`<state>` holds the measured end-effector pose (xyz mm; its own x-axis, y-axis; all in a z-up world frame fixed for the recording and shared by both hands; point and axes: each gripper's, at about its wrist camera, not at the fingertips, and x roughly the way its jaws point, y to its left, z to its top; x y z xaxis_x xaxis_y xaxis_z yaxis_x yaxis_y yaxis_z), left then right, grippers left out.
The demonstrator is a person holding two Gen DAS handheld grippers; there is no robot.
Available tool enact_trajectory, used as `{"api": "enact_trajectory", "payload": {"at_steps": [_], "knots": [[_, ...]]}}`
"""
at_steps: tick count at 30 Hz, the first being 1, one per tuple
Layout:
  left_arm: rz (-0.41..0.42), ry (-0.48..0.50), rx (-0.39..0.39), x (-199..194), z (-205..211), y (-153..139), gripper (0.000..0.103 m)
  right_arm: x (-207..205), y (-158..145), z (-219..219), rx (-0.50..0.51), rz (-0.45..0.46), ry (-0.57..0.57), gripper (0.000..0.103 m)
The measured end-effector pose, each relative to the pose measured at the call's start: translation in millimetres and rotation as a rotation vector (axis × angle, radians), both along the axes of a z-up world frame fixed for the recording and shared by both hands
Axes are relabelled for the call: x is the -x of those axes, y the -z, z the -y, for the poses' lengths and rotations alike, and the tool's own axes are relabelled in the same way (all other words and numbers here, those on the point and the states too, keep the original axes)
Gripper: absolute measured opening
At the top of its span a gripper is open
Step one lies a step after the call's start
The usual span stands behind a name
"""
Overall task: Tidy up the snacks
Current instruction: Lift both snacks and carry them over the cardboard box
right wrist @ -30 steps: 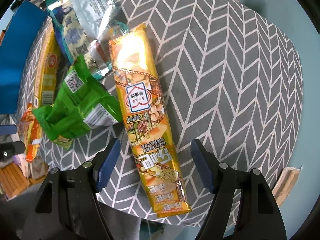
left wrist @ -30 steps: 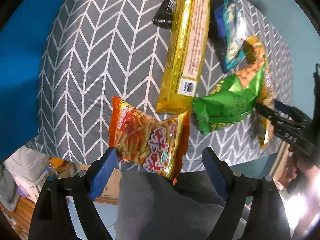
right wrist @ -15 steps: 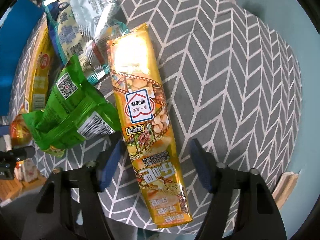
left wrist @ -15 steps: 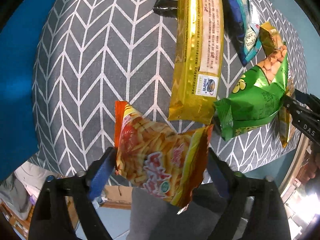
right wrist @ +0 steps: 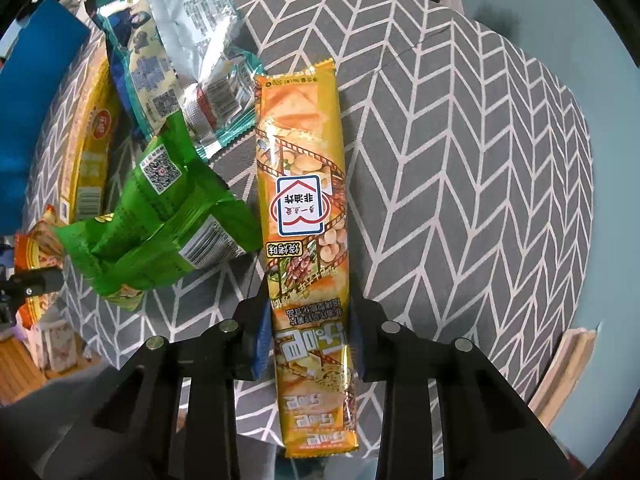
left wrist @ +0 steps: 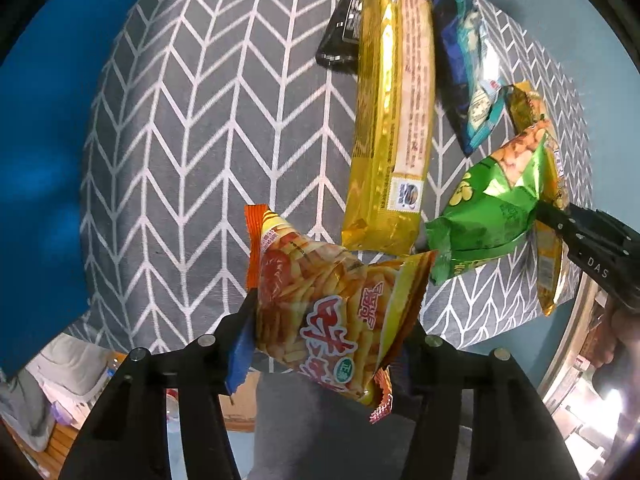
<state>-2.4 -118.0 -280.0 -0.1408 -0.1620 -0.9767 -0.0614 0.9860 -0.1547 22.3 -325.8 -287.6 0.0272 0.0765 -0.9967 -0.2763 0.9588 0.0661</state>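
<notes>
Left gripper [left wrist: 328,344] clamped tight on the orange chip bag [left wrist: 332,312], low and centre in its own view, the bag lifted at the near edge of the chevron cloth [left wrist: 200,120]! Only that camera caught the black packet [left wrist: 340,36] at the top and the back label of the long gold pack [left wrist: 390,120]. The right view showed what it missed: the right gripper [right wrist: 308,340] squeezing the yellow cracker sleeve [right wrist: 306,216] at bottom centre, sleeve flat on the cloth. The green bag [right wrist: 168,220] sat touching the sleeve's left side, the teal pouch [right wrist: 176,64] upper left.
</notes>
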Motion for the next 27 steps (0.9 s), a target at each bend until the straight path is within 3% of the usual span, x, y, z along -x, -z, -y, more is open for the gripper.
{"api": "enact_trajectory", "payload": {"at_steps": [27], "knots": [[0.133, 0.006, 0.041, -16.0, -42.0, -102.1, 0.057, -6.2, -128.6, 4.6, -0.13, 0.094, 0.122, 0.03]]}}
